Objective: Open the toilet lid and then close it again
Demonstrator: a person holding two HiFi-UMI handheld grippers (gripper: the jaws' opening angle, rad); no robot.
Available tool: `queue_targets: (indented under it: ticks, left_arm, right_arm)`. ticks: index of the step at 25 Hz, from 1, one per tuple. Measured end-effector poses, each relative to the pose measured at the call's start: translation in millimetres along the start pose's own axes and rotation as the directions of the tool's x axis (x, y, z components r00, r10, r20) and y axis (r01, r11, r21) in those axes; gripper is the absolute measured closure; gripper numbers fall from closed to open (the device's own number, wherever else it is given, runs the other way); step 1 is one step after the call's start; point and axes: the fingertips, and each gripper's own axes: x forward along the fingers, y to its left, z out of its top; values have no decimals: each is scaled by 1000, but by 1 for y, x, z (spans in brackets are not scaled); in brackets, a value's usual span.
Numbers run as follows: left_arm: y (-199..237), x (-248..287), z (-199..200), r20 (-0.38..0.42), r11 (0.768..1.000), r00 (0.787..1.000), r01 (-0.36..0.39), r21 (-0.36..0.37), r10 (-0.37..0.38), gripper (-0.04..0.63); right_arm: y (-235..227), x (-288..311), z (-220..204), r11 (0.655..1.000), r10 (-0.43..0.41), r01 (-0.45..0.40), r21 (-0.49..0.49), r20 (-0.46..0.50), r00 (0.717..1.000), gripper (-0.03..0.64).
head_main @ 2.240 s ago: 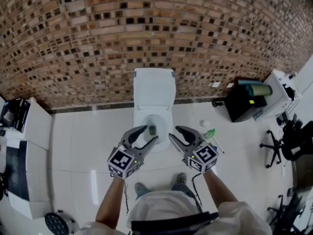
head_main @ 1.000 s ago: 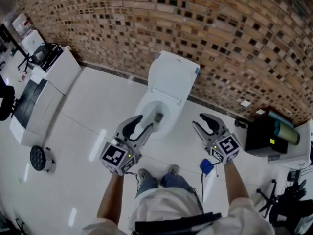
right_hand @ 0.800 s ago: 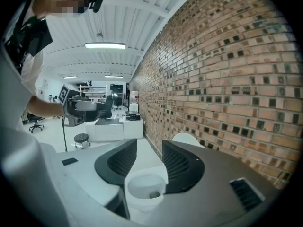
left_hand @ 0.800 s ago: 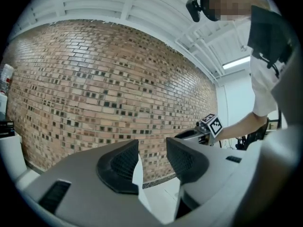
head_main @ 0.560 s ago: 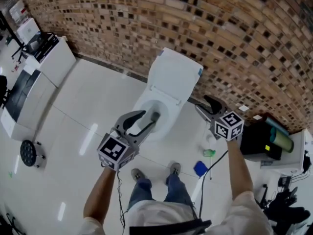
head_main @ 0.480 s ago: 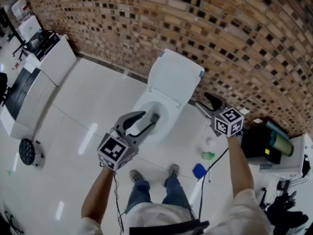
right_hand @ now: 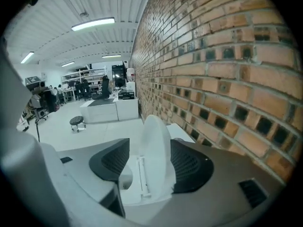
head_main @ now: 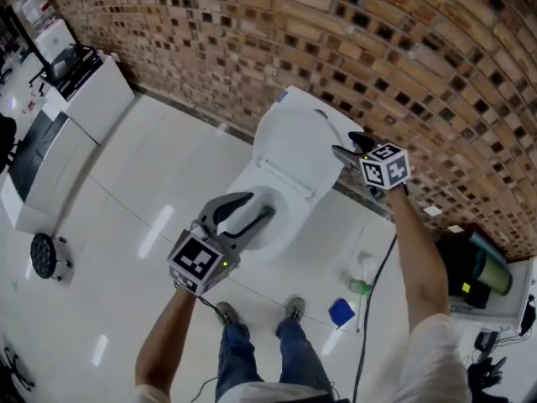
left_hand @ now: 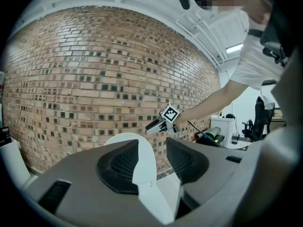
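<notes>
The right claw (head_main: 346, 145) has swung across to the toilet lid (head_main: 298, 137), upright at the floor's far edge; its jaws, just widened, bracket the lid's side without gripping. The left claw (head_main: 258, 206) gapes empty. Closing looks next.

Nothing legible — only square markers (no letters) on the left cube (head_main: 200, 263) and right cube (head_main: 384, 165).

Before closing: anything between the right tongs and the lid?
Nothing: the right gripper view shows bare air up to the lid; the right tongs have just been opening, empty.
</notes>
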Motion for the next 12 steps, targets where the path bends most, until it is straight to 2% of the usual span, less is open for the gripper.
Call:
queue_targets:
  ticks: [5,10,11,12]
  left_arm:
    - [13,18,-13,-17,1000,1000,-16,-21,16,413]
    - [22,14,-30,-42,998,999,-35,-54,33,413]
    - [25,13,-32,-42,998,999,-37,-57,35,413]
    - [29,12,-32,-38,998,999,-41,-57,39,413]
  right_arm:
    - [-33,47,-12,1000,-1,2,16,-47,999,353]
    - [-38,74,-22,995,52,-46,88,-69,996,353]
    - [-41,74,-21,996,35,-30,84,-60,998,364]
    - [-45,72,-18,997,12,-8,71,-53,999,448]
